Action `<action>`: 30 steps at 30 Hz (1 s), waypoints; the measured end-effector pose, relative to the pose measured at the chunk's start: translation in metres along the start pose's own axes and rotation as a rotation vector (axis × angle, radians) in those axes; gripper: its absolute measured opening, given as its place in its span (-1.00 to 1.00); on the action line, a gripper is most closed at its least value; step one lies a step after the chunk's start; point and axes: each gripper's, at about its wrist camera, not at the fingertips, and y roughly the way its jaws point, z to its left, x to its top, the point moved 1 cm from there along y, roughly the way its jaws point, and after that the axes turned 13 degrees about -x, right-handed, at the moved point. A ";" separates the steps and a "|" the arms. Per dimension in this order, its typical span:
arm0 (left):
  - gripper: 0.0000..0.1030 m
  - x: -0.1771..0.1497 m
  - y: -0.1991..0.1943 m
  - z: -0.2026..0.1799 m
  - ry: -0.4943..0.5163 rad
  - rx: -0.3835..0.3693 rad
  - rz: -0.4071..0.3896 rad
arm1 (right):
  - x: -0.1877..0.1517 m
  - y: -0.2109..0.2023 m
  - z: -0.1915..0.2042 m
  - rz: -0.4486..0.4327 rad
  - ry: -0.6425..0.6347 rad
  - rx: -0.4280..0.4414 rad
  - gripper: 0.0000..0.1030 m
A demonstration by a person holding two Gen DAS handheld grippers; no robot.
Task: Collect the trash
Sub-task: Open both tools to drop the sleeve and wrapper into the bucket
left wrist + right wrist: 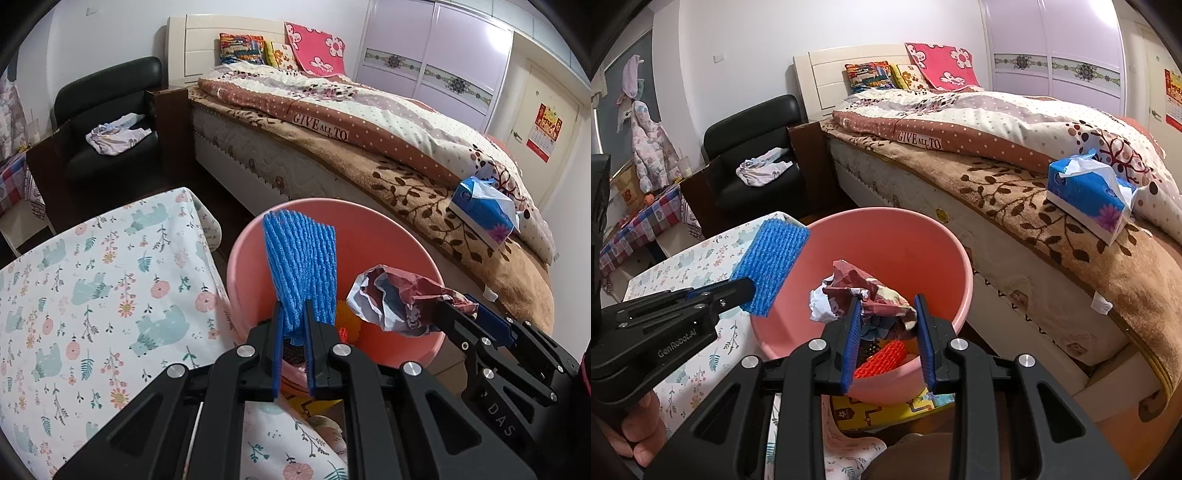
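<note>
Both loads hang right over the pink bucket (923,236) — left tongs (295,325) clamped on the blue sponge cloth (301,266), long side pointing up; right tongs (886,317) pinching the crumpled wrapper (864,291), closer to the bucket's middle.

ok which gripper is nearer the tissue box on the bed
Right. The right gripper sits on the tissue box side of the pink bucket; the left gripper is on the table side.
</note>
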 end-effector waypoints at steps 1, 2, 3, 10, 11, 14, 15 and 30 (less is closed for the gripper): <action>-0.82 0.000 0.002 0.000 0.000 -0.003 0.005 | 0.000 0.000 0.000 0.001 0.000 -0.001 -0.44; -0.82 0.000 0.003 -0.001 0.001 -0.004 0.007 | 0.000 0.001 0.000 0.003 0.000 -0.002 -0.44; -0.81 -0.001 0.004 -0.001 0.002 -0.006 0.009 | 0.000 0.002 -0.001 0.005 0.001 -0.002 -0.44; -0.40 -0.001 0.009 -0.003 0.010 -0.005 0.009 | 0.000 0.007 -0.004 0.013 0.006 -0.002 -0.44; -0.34 -0.001 0.009 -0.003 0.010 -0.003 0.008 | -0.001 0.008 -0.004 0.014 0.006 -0.003 -0.44; -0.28 -0.001 0.010 -0.002 0.003 -0.003 0.011 | 0.000 0.009 -0.004 0.016 0.006 -0.002 -0.44; -0.24 -0.001 0.010 -0.002 -0.003 -0.003 0.011 | 0.000 0.009 -0.004 0.016 0.007 -0.001 -0.44; -0.16 0.000 0.007 0.005 -0.022 -0.005 0.005 | -0.002 0.018 -0.003 0.053 0.026 0.027 -0.24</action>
